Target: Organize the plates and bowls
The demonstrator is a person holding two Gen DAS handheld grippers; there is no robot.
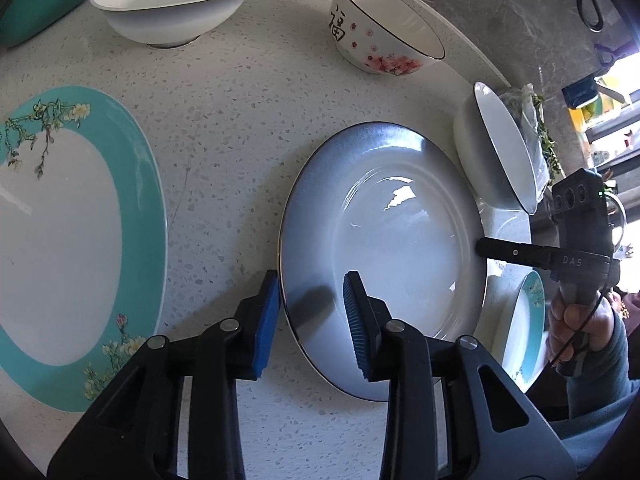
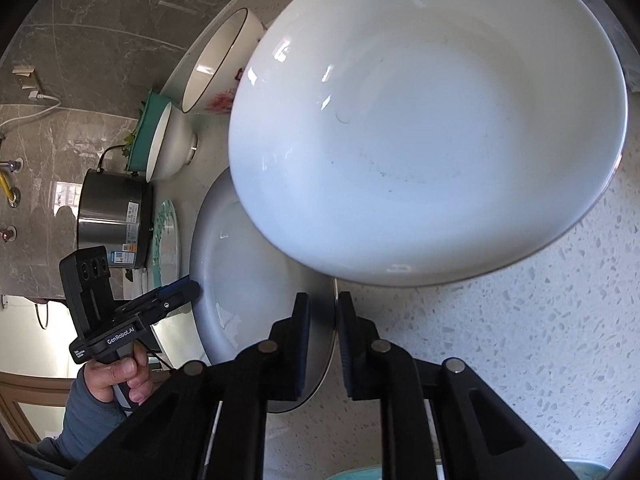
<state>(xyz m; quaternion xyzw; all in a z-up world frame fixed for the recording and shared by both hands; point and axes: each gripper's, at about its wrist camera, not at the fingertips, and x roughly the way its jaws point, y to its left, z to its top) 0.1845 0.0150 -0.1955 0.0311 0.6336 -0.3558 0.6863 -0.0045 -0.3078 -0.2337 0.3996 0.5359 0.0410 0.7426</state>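
A grey-blue plate (image 1: 384, 252) lies on the speckled counter. My left gripper (image 1: 312, 312) straddles its near rim with a wide gap between its blue pads, not clamped. My right gripper (image 1: 486, 250) is at the plate's far right rim; in the right wrist view (image 2: 322, 320) its pads sit either side of the plate's rim (image 2: 256, 300) with a narrow gap. A large white bowl (image 2: 428, 120) fills that view. A teal-rimmed plate (image 1: 68, 248), a white bowl (image 1: 176, 0), a blossom bowl (image 1: 384, 28) and a grey-white bowl (image 1: 492, 160) stand around.
A second teal plate (image 1: 524, 332) lies at the counter's right edge. A steel pot (image 2: 112, 224) and a teal dish (image 2: 144, 136) stand beyond the bowls. The counter edge curves past the blossom bowl, with marble floor behind it.
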